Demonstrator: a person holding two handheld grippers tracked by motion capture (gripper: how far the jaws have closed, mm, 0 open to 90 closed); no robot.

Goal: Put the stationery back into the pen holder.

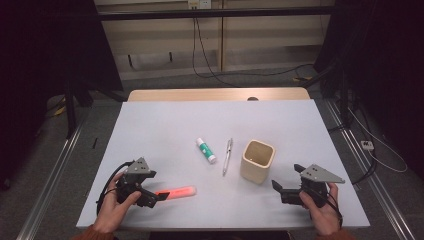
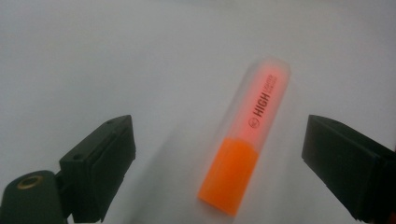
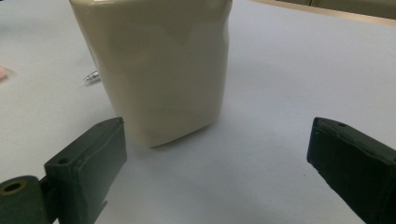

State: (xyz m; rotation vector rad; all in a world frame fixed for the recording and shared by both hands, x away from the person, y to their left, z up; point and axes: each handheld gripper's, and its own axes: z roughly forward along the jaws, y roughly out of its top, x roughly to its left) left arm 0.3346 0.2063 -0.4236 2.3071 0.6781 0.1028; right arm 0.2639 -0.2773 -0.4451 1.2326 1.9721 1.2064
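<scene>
An orange highlighter [image 1: 176, 192] [image 2: 247, 140] with a clear cap lies flat on the white table [image 1: 165, 120] near the front left. My left gripper [image 1: 158, 195] [image 2: 222, 140] is open, one jaw on each side of the highlighter's orange end, and neither pad touches it. At the front right my right gripper [image 1: 286, 177] [image 3: 217, 144] is open and empty. It points at a cream square cup [image 1: 258, 161] [image 3: 159, 70] that stands upright just ahead of its jaws.
A silver pen [image 1: 228, 156] lies left of the cup, its tip [image 3: 92, 77] peeking out beside it in the right gripper view. A white glue stick with a green band [image 1: 206, 150] lies left of the pen. Cables run across the floor beyond the table.
</scene>
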